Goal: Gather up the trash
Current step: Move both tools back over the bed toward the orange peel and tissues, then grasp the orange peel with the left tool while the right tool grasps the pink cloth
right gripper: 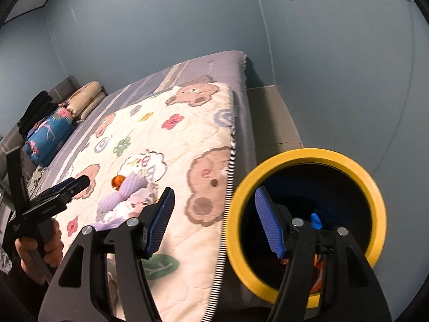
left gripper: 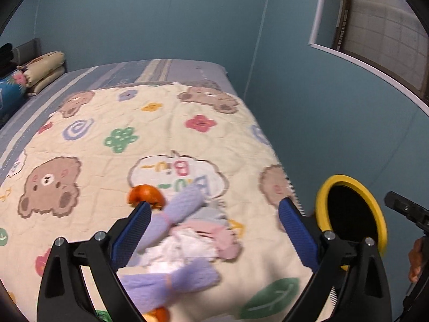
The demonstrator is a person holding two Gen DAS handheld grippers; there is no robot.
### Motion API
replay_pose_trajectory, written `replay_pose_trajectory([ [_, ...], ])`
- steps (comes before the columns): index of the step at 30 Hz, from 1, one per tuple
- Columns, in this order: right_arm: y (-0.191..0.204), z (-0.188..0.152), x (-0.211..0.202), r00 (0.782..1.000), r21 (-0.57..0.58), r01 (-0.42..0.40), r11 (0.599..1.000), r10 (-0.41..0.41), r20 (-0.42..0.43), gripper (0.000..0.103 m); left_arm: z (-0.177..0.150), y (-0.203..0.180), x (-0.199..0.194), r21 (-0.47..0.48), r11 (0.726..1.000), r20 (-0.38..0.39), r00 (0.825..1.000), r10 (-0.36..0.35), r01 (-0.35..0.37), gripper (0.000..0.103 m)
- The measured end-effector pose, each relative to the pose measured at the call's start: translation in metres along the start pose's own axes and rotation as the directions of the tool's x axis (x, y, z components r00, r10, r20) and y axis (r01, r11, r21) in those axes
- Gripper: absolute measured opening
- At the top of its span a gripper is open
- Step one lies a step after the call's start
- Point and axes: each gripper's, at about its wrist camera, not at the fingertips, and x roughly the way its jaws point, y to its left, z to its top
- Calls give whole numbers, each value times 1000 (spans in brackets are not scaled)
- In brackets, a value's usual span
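Observation:
A small pile lies on the bear-print quilt (left gripper: 107, 166): purple fuzzy socks (left gripper: 177, 209), white crumpled tissue (left gripper: 185, 249), pink cloth (left gripper: 225, 238) and an orange peel piece (left gripper: 146, 194). My left gripper (left gripper: 214, 209) is open above the pile, holding nothing. A yellow-rimmed trash bin (right gripper: 308, 225) stands beside the bed; it also shows in the left wrist view (left gripper: 351, 214). My right gripper (right gripper: 214, 212) is open and empty, one finger over the bin's mouth. The pile (right gripper: 128, 196) and the left gripper (right gripper: 59, 196) show in the right wrist view.
Folded pillows and bedding (right gripper: 61, 123) lie at the bed's head. Blue walls surround the bed; a window (left gripper: 380, 26) is at the right. Blue and orange scraps (right gripper: 316, 221) lie inside the bin. A strip of floor (right gripper: 270, 118) runs beside the bed.

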Motion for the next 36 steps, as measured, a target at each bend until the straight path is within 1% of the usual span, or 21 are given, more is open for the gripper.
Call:
replay_pose_trajectory([
  [7,36,-3,21,998,-49,-45,998,43,-40,60,4,44,12,-44,997,-17,998,66,-67,92],
  [11,59,-6,42,995,-87,-71,994,65,-77,60,9,68,23,-77,992,-34,994,102,-105,92],
  [16,90,-15,78,988,-144,-94,985,74,-139,60,12,93,43,-109,982,-62,987,145,-151,92],
  [21,114,-23,119,975,-172,-118,978,81,-208,59,10,114,69,-140,974,-114,980,163,-178,92],
  [28,131,-29,173,955,-197,-114,974,53,-293,58,5,129,106,-163,966,-179,969,170,-200,92],
  [31,136,-35,192,946,-214,-109,971,36,-322,55,3,133,122,-173,963,-204,964,172,-208,92],
  [33,138,-37,203,940,-215,-112,970,33,-341,52,3,135,131,-185,961,-214,963,163,-203,92],
  [36,141,-39,215,934,-226,-115,967,28,-357,52,3,137,145,-190,962,-228,962,150,-195,92],
])
